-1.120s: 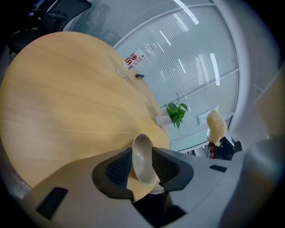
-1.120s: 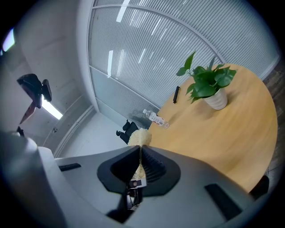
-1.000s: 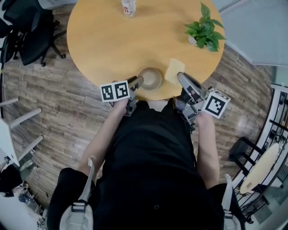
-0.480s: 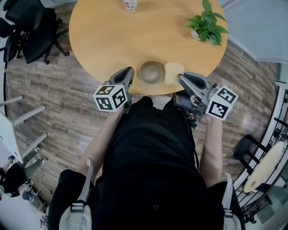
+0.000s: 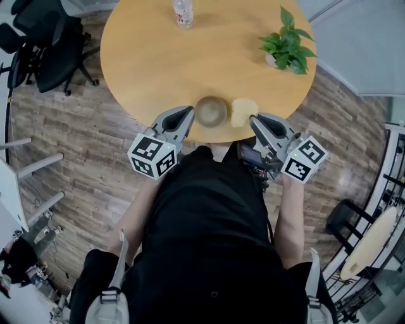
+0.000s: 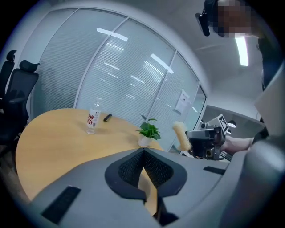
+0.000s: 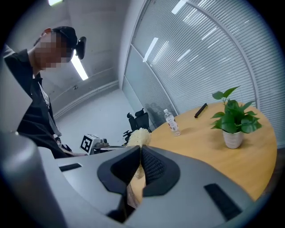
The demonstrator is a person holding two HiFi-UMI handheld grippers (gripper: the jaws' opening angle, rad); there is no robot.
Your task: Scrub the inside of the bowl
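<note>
- We see the bowl (image 5: 211, 111) at the six o'clock edge of a round wooden table (image 5: 158, 57).
- The left gripper (image 5: 188, 113) sits at the bowl's nine o'clock, its jaws pressed together on nothing.
- The right gripper (image 5: 253, 119) pinches a yellow sponge (image 5: 243, 112) at the bowl's three o'clock.
- A bottle (image 5: 182, 11) stands at twelve and a potted plant (image 5: 288, 44) at two.
- Only the gripper views show a black pen (image 7: 200, 110), and only the head view shows the bowl.
</note>
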